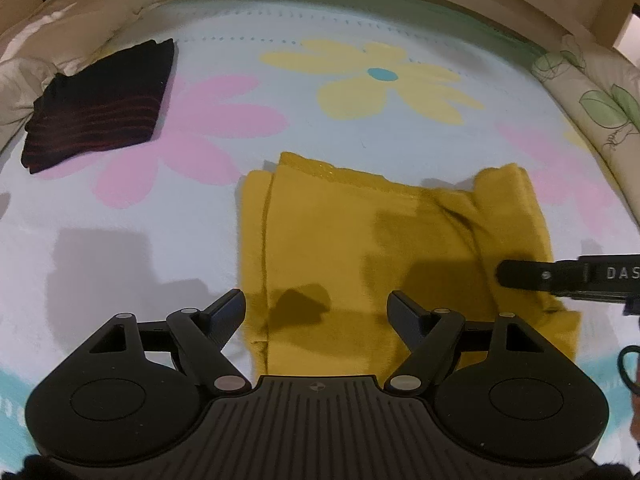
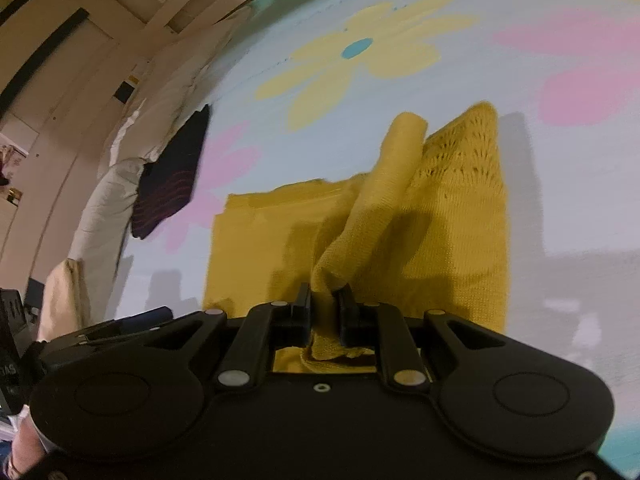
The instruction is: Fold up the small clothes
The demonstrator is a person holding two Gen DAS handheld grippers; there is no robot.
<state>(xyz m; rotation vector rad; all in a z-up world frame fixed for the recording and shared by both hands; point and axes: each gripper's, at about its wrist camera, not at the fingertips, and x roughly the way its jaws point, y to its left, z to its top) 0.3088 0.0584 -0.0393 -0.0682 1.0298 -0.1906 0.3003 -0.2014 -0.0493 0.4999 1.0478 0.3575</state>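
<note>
I am working over a pale blue bedsheet (image 1: 360, 128) printed with big yellow and pink flowers; it covers the whole work surface. White pillows (image 1: 24, 76) are bunched at its far left corner, a leaf-print cushion (image 1: 592, 100) sits at the right edge, and cream walls rise behind. A folded black garment with red stripes (image 1: 100, 108) lies near the pillows, well apart from my work.

The only writing I can read is "DAS" in pale letters on the side of the right gripper (image 1: 504, 274) in the left wrist view; the rest runs out of frame.

The mustard-yellow knit top (image 1: 360, 248) lies partly folded in the middle of the sheet. My left gripper (image 1: 316, 306) hangs over its near edge with its fingers spread wide and nothing between them. My right gripper (image 2: 325, 300) has its fingers pinched on a bunched fold of the top (image 2: 400, 216), lifting that strip off the rest.
</note>
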